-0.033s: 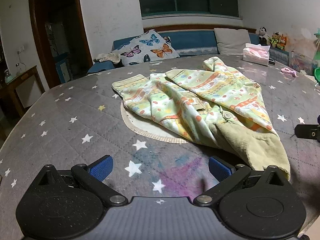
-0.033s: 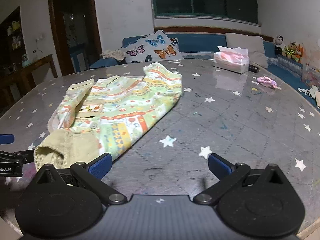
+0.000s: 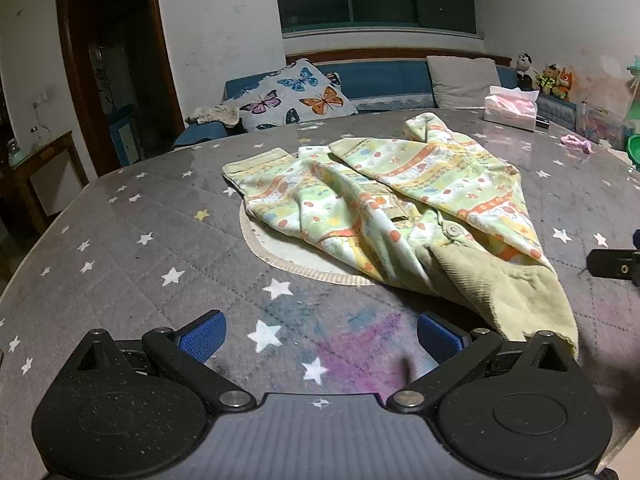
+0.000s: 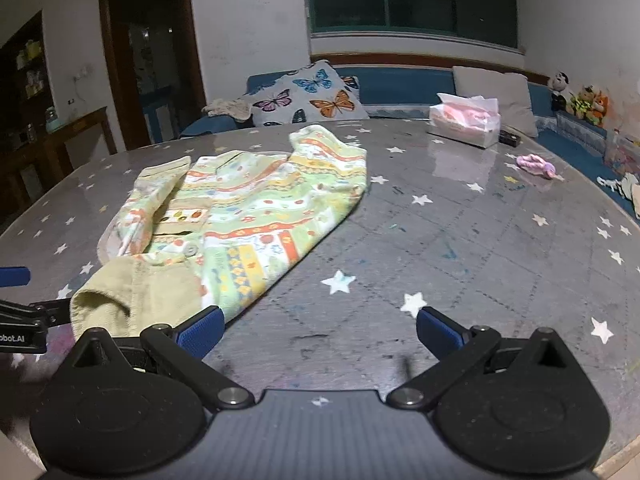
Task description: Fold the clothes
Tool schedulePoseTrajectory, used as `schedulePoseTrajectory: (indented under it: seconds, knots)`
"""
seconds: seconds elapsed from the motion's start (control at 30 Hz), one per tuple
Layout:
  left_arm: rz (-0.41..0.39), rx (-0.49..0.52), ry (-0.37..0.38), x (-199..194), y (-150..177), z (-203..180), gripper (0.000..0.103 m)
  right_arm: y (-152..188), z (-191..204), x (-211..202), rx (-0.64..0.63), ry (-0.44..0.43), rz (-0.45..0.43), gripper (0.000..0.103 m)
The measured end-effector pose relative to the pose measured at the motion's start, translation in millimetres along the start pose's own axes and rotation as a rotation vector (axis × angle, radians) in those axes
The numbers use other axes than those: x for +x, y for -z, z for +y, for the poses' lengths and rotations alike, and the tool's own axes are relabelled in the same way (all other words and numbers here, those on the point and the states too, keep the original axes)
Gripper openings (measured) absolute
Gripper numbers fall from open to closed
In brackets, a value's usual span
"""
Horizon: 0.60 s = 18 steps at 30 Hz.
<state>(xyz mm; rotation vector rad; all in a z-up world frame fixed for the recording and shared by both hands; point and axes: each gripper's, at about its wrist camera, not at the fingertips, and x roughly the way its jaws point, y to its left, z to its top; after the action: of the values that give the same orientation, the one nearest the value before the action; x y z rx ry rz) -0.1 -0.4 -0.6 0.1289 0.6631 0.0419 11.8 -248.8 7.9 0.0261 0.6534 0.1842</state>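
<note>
We held our left gripper (image 3: 320,338) low over the near edge of the table (image 3: 120,264), its blue pads (image 3: 202,334) spread wide apart with nothing between them; under the gap lay bare grey cloth with white stars and a purple stain (image 3: 360,344). Our right gripper (image 4: 318,330) was likewise spread wide and held nothing; its left pad (image 4: 202,330) sat just beside the near hem of the shirt (image 4: 256,220), though we could not tell whether they touched.

The shirt (image 3: 380,208), a small child's garment printed in green, yellow and orange stripes, lay crumpled on the middle of the table, partly over a pale round mat (image 3: 296,258); its plain olive collar (image 3: 500,292) pointed towards us, near the left gripper's right pad, and a button (image 3: 453,230) showed just above the collar. In the left view the right gripper's tip (image 3: 612,264) showed at the right edge, level with the collar.

Farther back on the table stood a tissue box (image 4: 466,126); near it lay a small pink thing (image 4: 536,164); behind the table a butterfly pillow (image 4: 308,98) leaned on a blue sofa (image 4: 400,80).
</note>
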Motion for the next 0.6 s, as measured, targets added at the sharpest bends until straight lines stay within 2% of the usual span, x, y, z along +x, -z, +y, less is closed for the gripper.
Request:
schedulePoseTrajectory:
  seconds: [0.23,0.6]
  knots:
    - [0.034,0.000,-0.005,2,3,-3,0.103,1,13,0,-0.006,0.017,0.010,0.103]
    - [0.065,0.014,0.000,9,-2,-4,0.103,0,13,7,-0.031,-0.032,0.021,0.103]
